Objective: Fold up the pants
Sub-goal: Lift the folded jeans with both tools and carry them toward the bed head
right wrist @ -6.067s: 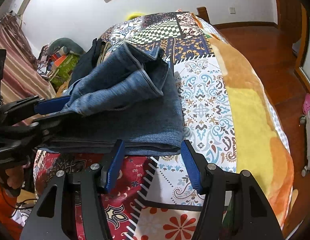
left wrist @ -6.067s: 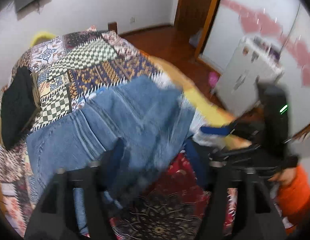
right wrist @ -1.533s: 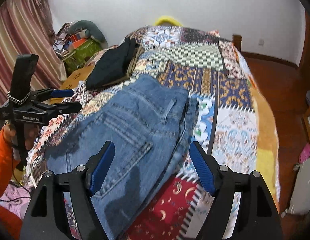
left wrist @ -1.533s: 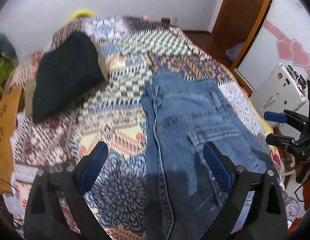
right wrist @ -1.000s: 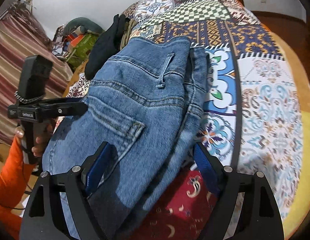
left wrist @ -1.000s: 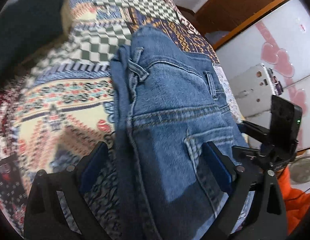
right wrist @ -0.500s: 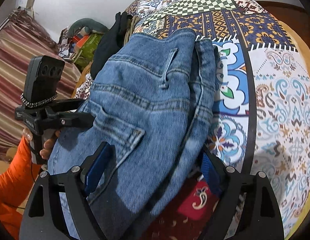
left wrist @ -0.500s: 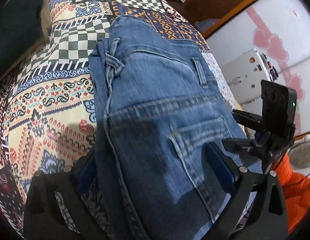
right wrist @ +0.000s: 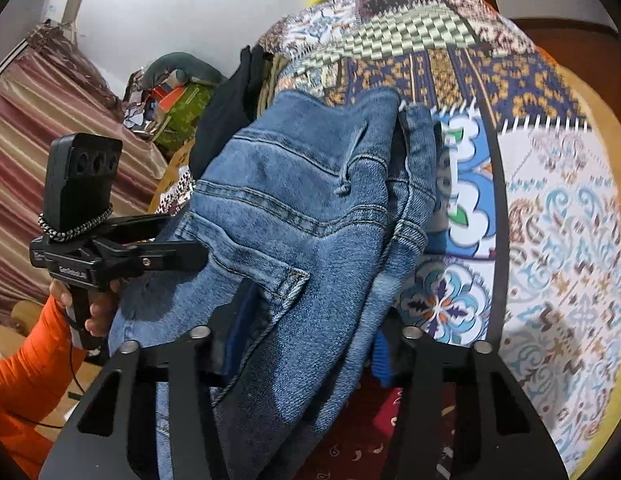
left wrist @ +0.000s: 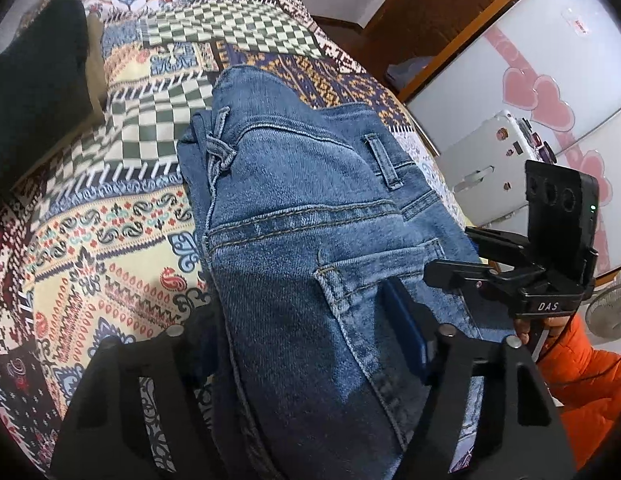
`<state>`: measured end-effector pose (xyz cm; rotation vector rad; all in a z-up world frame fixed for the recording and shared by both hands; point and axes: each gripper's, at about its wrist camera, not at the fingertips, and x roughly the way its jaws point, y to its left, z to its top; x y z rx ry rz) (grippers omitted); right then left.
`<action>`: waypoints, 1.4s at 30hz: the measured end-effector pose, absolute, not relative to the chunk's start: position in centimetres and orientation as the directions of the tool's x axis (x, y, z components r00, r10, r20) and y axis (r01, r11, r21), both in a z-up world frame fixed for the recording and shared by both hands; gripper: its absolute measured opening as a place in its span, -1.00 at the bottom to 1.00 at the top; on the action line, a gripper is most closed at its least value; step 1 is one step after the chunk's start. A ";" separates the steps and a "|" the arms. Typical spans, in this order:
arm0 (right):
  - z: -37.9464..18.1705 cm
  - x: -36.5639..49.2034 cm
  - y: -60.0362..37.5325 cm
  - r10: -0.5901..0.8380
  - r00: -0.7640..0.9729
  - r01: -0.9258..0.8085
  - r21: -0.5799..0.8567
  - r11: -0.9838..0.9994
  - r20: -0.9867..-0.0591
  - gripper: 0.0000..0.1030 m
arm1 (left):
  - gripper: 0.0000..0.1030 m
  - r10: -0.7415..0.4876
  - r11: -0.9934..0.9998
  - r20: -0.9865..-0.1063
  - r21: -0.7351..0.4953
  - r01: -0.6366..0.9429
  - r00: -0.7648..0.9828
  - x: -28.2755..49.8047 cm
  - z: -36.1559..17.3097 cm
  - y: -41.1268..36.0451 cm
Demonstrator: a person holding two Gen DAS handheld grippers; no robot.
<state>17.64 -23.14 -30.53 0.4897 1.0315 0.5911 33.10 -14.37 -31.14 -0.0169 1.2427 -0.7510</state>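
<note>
left wrist view: the blue jeans (left wrist: 302, 216) lie folded on the patchwork bedspread (left wrist: 110, 208), waistband end away from the camera, with a back pocket, yoke seam and belt loops facing up. the denim is mid blue, faded paler along the seams and bunched at its left edge. the left gripper (left wrist: 310, 344) has a thick fold of the near end between its fingers and its jaws are closing on it; the blue pad of the right-hand finger (left wrist: 406, 332) lies against the cloth, while the other pad is buried under denim, so the grip on that side cannot be made out. the near end of the jeans is cut off by the frame. the right gripper (left wrist: 462, 256) reaches in from the right edge, its tips against the jeans' far side; its body reads "das". an orange sleeve (left wrist: 582, 368) shows behind it. a dark garment (left wrist: 34, 80) lies at top left, partly out of frame.

right wrist view: the same jeans fill the middle, draped over the near edge of the bed. the right gripper (right wrist: 306, 344) straddles a bunched fold with its jaws closing; both blue pads are half hidden by denim that presses against them. the left gripper (right wrist: 190, 252) comes in from the left, tips lost in the cloth; its label is too blurred to read.
</note>
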 end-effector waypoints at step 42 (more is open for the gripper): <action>-15.3 27.4 -12.5 0.674 0.572 -0.547 0.395 0.738 -0.468 -0.37 | 0.17 -0.412 0.900 -0.616 -0.162 0.404 0.671 35.0 -14.7 -0.9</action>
